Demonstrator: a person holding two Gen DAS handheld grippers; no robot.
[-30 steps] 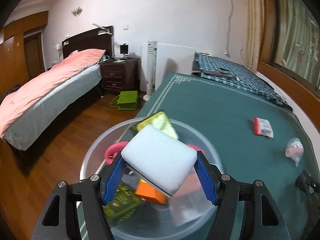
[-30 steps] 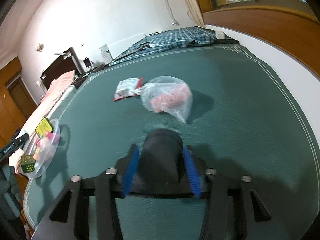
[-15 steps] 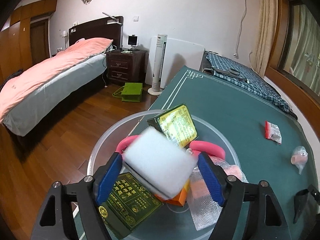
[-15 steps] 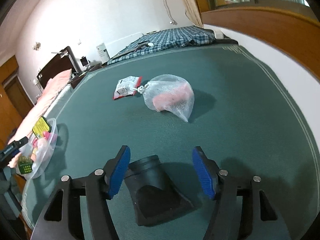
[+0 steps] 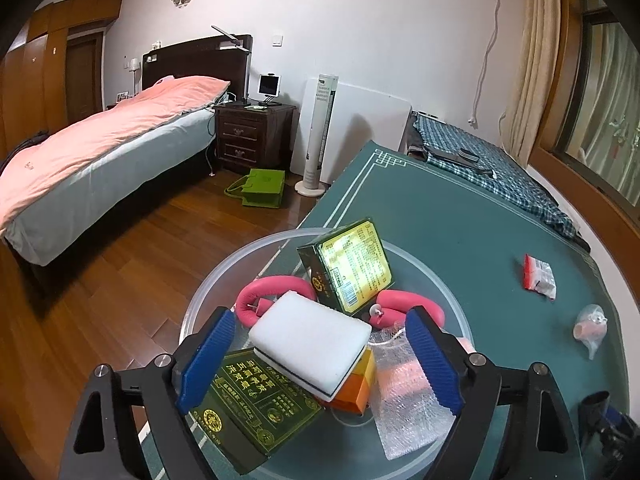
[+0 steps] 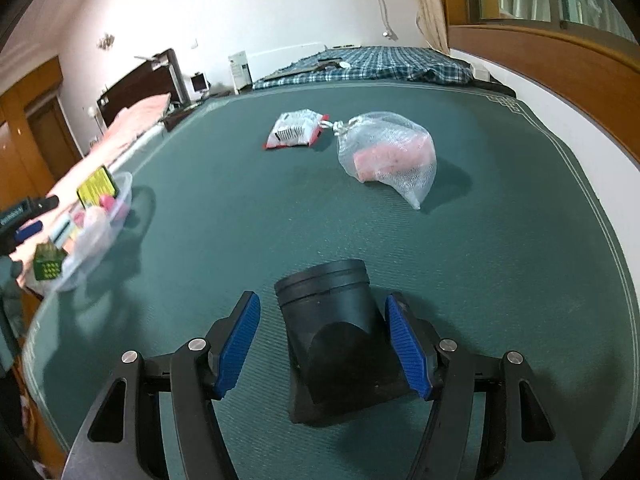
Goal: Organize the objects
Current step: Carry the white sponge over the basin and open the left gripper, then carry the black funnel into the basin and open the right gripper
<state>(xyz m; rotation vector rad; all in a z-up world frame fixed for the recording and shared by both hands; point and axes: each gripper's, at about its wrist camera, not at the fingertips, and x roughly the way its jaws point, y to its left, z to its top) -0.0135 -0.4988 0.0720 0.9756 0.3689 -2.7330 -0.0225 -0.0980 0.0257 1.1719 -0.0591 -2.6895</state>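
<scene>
A white sponge (image 5: 312, 344) lies in the clear plastic bowl (image 5: 218, 280), resting on an orange box (image 5: 354, 390) and a dark green box (image 5: 256, 396). My left gripper (image 5: 320, 360) hangs open around the sponge, its blue pads apart from it. A second green box (image 5: 348, 266), pink rings (image 5: 276, 290) and a bubble-wrap pouch (image 5: 408, 408) also sit in the bowl. My right gripper (image 6: 323, 346) is open, with a black plastic nozzle (image 6: 336, 328) lying on the green table cover (image 6: 500, 264) between its fingers.
A mesh bag with a pink item (image 6: 390, 156) and a red-and-white snack packet (image 6: 296, 128) lie mid-table. The bowl (image 6: 128, 184) sits at the table's left edge, above a wooden floor (image 5: 132, 264). A checked cloth (image 6: 372, 66) covers the far end.
My left gripper opened and the sponge dropped onto the boxes in the bowl. My right gripper opened, leaving the black nozzle on the table between its fingers.
</scene>
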